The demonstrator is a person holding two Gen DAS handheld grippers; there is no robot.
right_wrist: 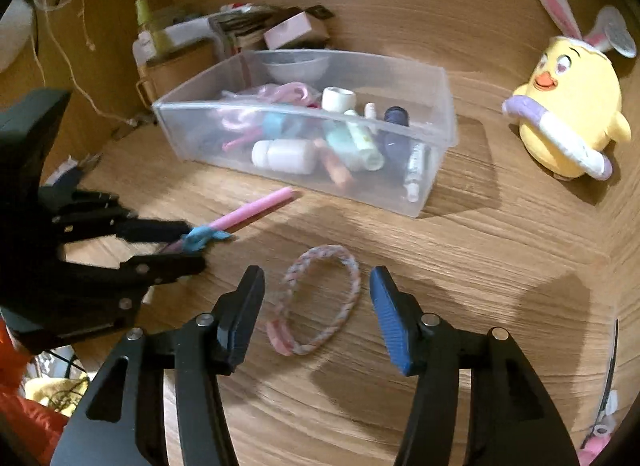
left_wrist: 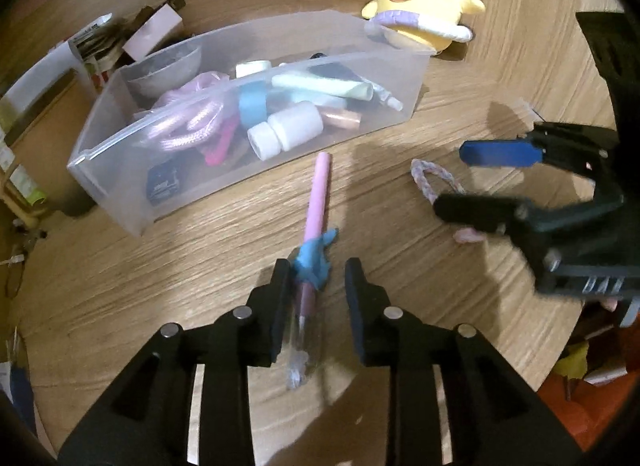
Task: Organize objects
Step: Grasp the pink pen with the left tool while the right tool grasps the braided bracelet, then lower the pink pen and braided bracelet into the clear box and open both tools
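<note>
On my wooden table (left_wrist: 460,65), the clear plastic bin (left_wrist: 132,201) blurs its jumble of bottles and cord. The yellow chick plush (right_wrist: 568,105) sits apart, its ears cut off in my left view. My right gripper (right_wrist: 316,298) is spread open around the braided bracelet (right_wrist: 320,298), which lies flat. My left gripper (left_wrist: 316,278) straddles the pink pen (left_wrist: 316,201), not clamped; its capped end points binward, its clear tip is blurred.

Warm, dimmish indoor light, probably from overhead. Soft dark shadows on the wooden table (right_wrist: 460,225). Heavy fisheye bending and black vignette at the edges. Motion blur smearing the right gripper (left_wrist: 448,181).
</note>
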